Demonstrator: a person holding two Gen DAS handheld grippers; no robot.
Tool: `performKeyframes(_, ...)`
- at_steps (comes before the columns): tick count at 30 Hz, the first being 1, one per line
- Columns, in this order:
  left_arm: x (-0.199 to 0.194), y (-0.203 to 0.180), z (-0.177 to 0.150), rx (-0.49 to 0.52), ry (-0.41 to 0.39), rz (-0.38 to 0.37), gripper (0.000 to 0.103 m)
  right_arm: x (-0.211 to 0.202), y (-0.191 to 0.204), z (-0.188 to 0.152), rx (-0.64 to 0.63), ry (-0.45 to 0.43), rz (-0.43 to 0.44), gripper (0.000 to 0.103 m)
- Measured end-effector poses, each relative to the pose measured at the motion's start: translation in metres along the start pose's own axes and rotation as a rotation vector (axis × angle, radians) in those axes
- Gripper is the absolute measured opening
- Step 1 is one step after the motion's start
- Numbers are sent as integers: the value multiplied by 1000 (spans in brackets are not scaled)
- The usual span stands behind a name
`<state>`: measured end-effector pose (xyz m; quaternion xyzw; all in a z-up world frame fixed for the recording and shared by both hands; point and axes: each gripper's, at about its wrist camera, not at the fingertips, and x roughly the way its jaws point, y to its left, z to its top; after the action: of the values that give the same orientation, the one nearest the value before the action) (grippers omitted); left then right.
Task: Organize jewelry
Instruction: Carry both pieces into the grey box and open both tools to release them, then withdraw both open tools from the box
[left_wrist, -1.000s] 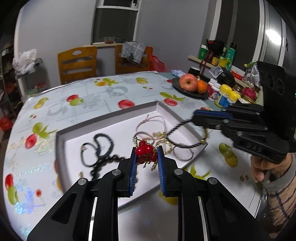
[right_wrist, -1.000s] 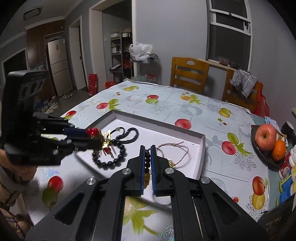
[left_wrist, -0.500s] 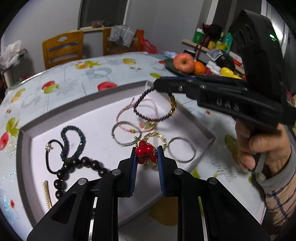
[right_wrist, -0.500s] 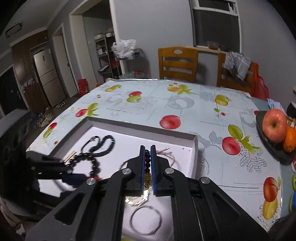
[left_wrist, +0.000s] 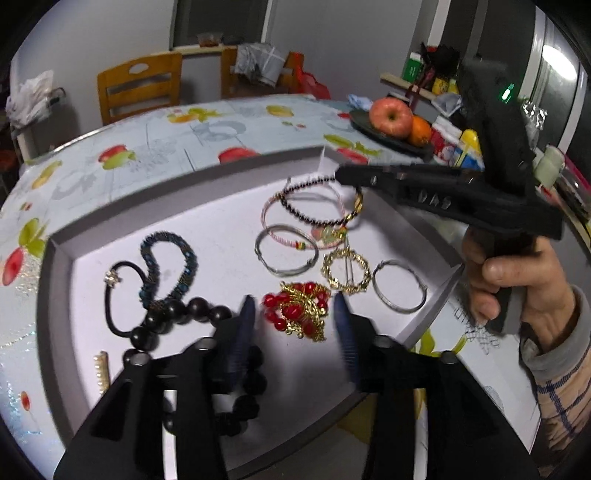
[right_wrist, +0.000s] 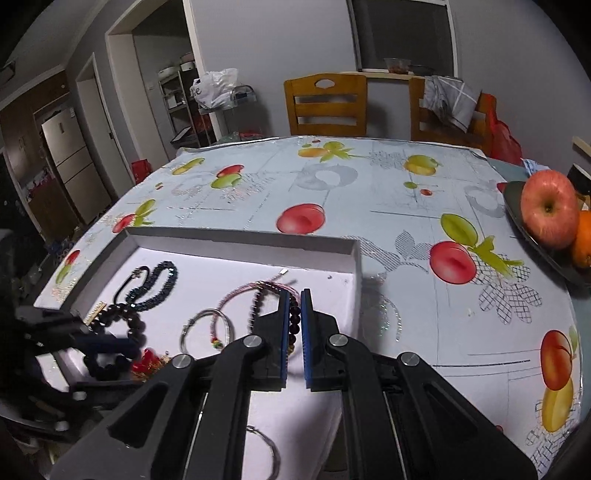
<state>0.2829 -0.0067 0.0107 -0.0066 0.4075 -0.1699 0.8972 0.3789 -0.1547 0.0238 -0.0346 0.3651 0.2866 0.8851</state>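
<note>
We identify the setting as a home dining room. The bench carries a fruit-print oilcloth, and two wooden dining chairs stand at its far edge, beyond the gripper. A plate with an apple and an orange sits to the right. Through a doorway on the left we see a refrigerator and a storage rack.

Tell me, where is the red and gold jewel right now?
In the left wrist view the red and gold jewel lies in the white tray, between the opening fingers of the left gripper, just below the gold ring.
</note>
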Motion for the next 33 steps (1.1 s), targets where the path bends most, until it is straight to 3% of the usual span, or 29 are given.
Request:
performKeyframes(2, -5, 1, 1, -2, -20, 7, 62, 0, -2, -2, -1, -1, -4, 6)
performKeyframes(4, -8, 2, 2, 1, -31, 17, 66, -2, -4, -4, 4, -7, -2, 13)
performKeyframes(6, -12, 3, 3, 0, -48, 41, 71, -6, -5, -5, 3, -22, -7, 42)
performKeyframes(11, -33, 16, 7, -35, -141, 91, 81, -17, -2, -5, -12, -57, 10, 47)
performKeyframes(13, -40, 22, 7, -59, -166, 103, 90, -22, 0, -5, -4, -61, 28, 48)
performKeyframes(18, -46, 31, 2, -93, -156, 132, 91, -45, 15, -7, -38, -83, 32, 73)
performKeyframes(23, -63, 26, -11, -90, -169, 147, 93, -66, 29, -20, -55, -103, 22, 81)
performKeyframes(26, -73, 20, -24, -77, -174, 177, 94, -77, 38, -33, -61, -118, 20, 91)
performKeyframes(33, -86, 11, -55, -105, -215, 218, 95, -97, 55, -64, -59, -156, 16, 97)
